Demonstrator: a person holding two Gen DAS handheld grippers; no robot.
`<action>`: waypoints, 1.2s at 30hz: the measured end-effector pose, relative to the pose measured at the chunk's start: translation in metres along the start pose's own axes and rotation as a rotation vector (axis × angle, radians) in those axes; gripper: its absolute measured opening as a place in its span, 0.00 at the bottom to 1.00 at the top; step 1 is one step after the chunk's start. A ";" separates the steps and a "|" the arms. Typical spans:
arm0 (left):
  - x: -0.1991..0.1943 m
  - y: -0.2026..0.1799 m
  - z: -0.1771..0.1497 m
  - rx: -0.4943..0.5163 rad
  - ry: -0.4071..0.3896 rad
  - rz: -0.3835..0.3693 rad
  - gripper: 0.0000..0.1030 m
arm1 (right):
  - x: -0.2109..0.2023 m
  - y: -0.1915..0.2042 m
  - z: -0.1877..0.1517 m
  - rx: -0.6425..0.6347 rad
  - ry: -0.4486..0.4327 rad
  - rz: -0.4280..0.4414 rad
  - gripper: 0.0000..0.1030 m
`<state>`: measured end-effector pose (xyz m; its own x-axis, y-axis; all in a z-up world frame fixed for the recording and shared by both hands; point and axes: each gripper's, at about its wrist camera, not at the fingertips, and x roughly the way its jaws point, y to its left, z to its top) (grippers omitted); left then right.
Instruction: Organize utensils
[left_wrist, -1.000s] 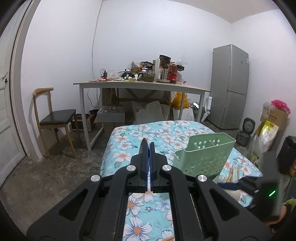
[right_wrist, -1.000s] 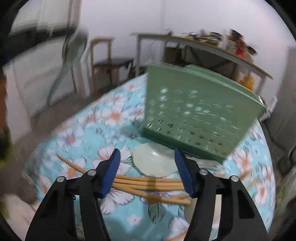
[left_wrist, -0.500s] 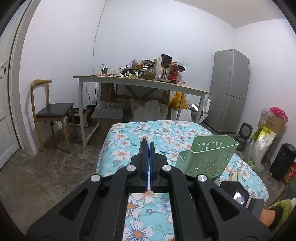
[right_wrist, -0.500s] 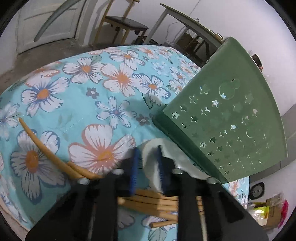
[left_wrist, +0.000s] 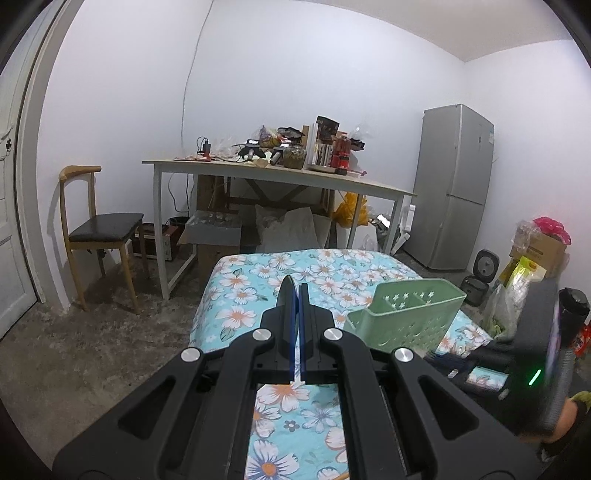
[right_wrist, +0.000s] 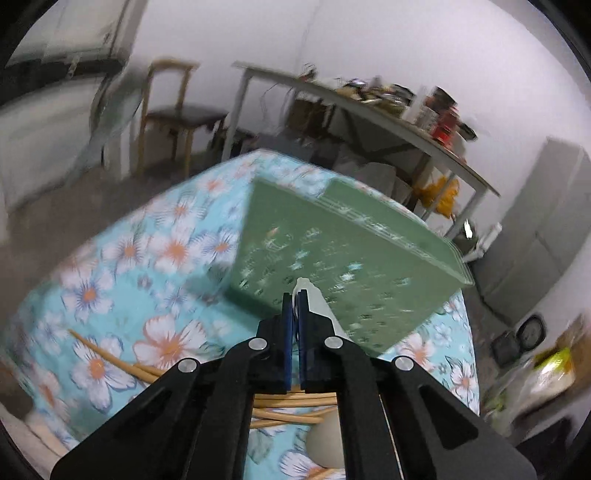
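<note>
Chopsticks (right_wrist: 295, 400) beneath fingers, basket (right_wrist: 343, 258) ahead

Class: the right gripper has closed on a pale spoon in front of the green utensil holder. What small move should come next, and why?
Probably lift the right gripper higher and carry the pale spoon above the rim of the green utensil holder. The spoon now sits in front of the holder's perforated wall, below its open top.

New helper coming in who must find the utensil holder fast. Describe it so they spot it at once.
Find the table with the floral cloth in the middle of the room. The holder stands on its right side: a pale green plastic basket with star-shaped cutouts and inner dividers. It is the only upright container there; chopsticks lie flat beside it.
</note>
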<state>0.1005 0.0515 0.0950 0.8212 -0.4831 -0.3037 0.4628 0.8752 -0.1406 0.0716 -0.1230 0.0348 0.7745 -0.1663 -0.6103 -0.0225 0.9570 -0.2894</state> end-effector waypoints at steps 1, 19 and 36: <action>0.000 -0.001 0.002 -0.002 -0.004 -0.006 0.01 | -0.005 -0.014 0.002 0.044 -0.011 0.014 0.02; 0.026 -0.022 0.081 -0.255 -0.173 -0.323 0.00 | -0.052 -0.108 0.007 0.323 -0.151 0.117 0.02; 0.126 -0.024 0.078 -0.682 -0.111 -0.592 0.00 | -0.033 -0.146 -0.009 0.426 -0.141 0.151 0.02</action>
<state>0.2187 -0.0320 0.1331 0.5555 -0.8273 0.0831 0.5505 0.2911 -0.7824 0.0442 -0.2594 0.0905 0.8616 -0.0120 -0.5074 0.0971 0.9852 0.1415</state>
